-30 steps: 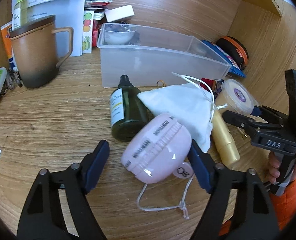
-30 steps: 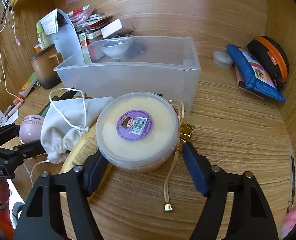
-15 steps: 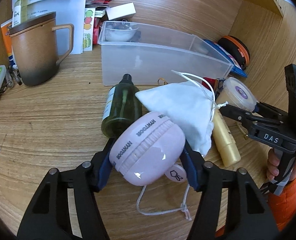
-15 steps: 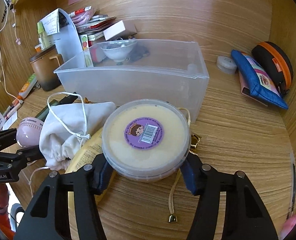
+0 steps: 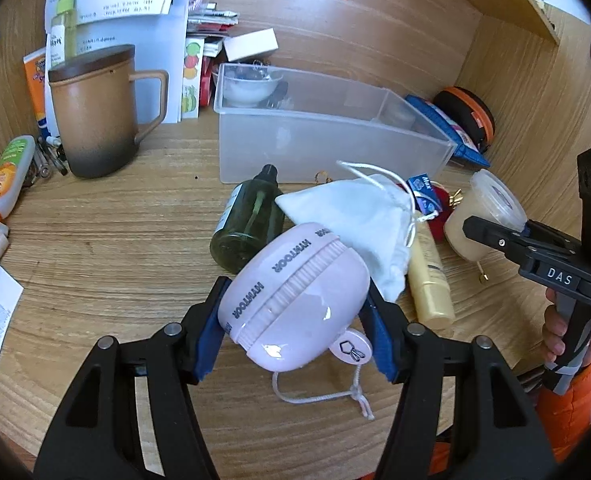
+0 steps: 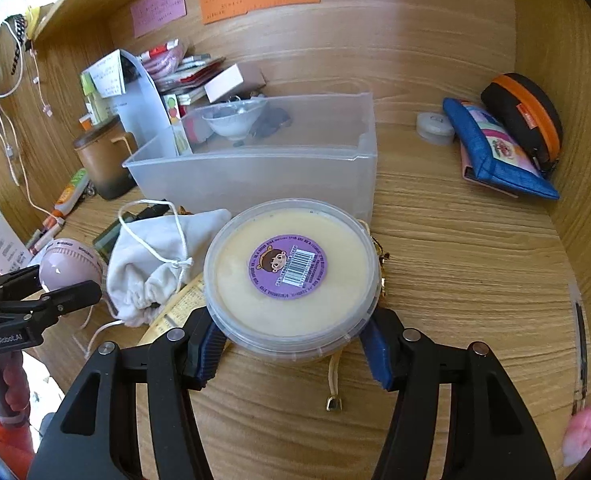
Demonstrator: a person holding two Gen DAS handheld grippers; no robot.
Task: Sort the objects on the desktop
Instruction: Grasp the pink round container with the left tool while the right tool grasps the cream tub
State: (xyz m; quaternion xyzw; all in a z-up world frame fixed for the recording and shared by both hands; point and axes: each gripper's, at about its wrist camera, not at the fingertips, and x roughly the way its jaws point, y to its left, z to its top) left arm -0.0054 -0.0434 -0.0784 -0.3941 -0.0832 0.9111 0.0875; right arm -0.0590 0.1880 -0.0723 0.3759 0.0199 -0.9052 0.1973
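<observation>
My left gripper (image 5: 295,336) is shut on a pink round case (image 5: 295,296) with a cord, held just above the wooden desk. My right gripper (image 6: 291,344) is shut on a clear round tub (image 6: 291,276) of cream-coloured paste with a purple sticker, lifted a little; it also shows in the left wrist view (image 5: 483,220). Between them lie a white drawstring pouch (image 5: 359,220), a dark green bottle (image 5: 247,220) and a yellow tube (image 5: 427,280). A clear plastic bin (image 5: 319,132) stands behind, holding a small white bowl (image 5: 247,88).
A brown lidded mug (image 5: 95,112) and papers stand at the back left. A blue pouch (image 6: 499,152), a black and orange case (image 6: 527,116) and a small round lid (image 6: 435,128) lie by the right wall. Pens and a tube (image 5: 7,176) lie at the far left.
Both grippers have closed: the left on the pink case, the right on the tub. Both objects have been lifted slightly from the desk.
</observation>
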